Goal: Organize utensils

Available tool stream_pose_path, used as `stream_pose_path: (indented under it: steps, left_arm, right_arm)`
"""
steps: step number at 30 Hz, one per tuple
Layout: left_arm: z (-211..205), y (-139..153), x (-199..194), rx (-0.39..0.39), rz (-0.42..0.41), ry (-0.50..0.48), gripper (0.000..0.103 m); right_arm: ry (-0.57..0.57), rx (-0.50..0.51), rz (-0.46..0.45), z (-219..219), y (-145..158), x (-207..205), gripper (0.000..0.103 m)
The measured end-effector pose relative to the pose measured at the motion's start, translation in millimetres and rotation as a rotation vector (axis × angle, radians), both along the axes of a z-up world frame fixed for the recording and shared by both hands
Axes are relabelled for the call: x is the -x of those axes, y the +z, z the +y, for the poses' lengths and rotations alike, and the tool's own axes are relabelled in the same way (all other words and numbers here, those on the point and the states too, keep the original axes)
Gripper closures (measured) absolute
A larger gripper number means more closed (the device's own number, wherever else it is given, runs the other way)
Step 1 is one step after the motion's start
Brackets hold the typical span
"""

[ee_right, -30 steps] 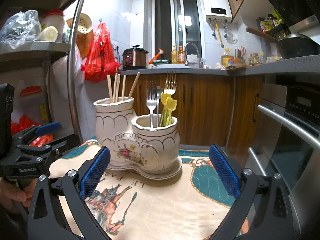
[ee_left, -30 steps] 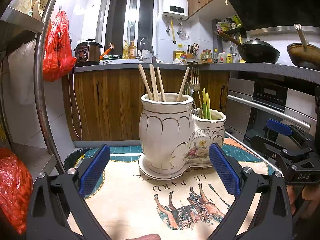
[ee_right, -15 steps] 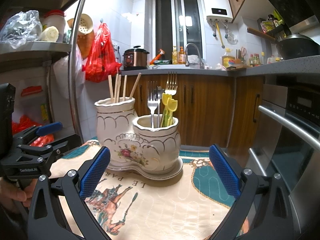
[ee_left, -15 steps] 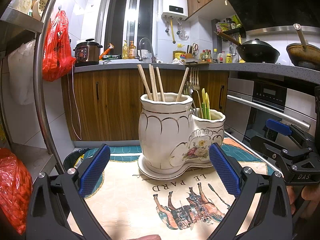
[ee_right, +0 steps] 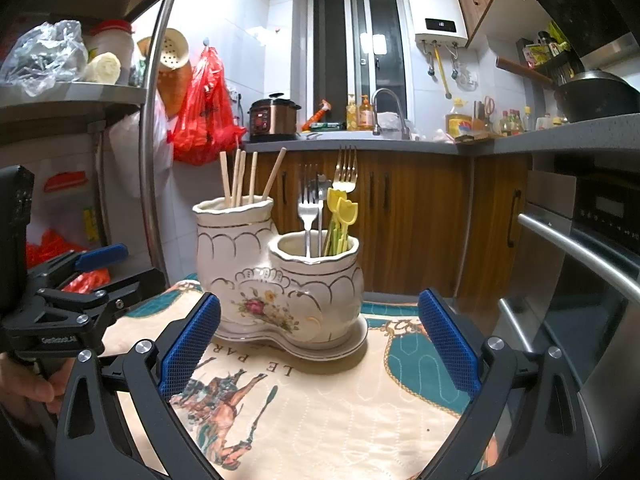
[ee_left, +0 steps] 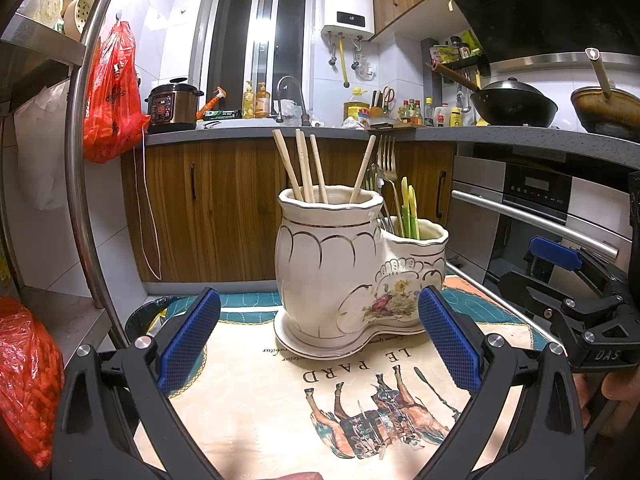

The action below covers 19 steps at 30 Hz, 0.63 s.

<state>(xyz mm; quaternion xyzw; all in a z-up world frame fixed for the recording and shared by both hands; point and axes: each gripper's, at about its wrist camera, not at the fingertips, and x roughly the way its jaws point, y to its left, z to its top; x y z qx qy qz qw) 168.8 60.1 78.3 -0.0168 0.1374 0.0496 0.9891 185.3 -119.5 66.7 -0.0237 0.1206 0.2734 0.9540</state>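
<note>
Utensils stand in a white ceramic holder (ee_right: 276, 276) with gold trim and a painted flower, made of two joined pots on one oval base. It sits on a cream tablecloth (ee_right: 328, 420) printed with horses and teal borders, towards the table's far edge, with both grippers spread wide and empty in front of it.

Seen from the right wrist camera, going left to right: the left gripper (ee_right: 80, 280), held in a hand at the picture's left edge, hovers near the table's left edge, its blue-padded jaws apart. Next comes the taller pot (ee_right: 234, 240), holding four wooden chopsticks (ee_right: 240, 178), three near upright and one leaning right. Touching it on the right is the shorter pot (ee_right: 320, 276), holding three metal forks (ee_right: 308, 210) and a bunch of yellow tulip-topped picks (ee_right: 342, 210) with green stems; their number cannot be told. The right gripper (ee_right: 318, 344) fills the foreground, its two blue pads on either side of the holder and not touching it.

From the left wrist camera, the left gripper's pads likewise flank the holder, and the right gripper appears at the right edge, above the table's right side.
</note>
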Motion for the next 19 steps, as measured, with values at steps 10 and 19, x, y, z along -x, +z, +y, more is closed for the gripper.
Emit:
stream_pose_path:
  steps: [10,19]
  left_arm:
    - [-0.3,0.3,0.8,0.000,0.001,-0.014,0.005]
    - [-0.5,0.3,0.9,-0.002,0.001,-0.014,0.005]
  right_arm:
    - [0.001,0.001,0.002,-0.2,-0.4,0.2,0.005]
    - [0.001,0.001,0.001,0.3,-0.4,-0.1,0.005]
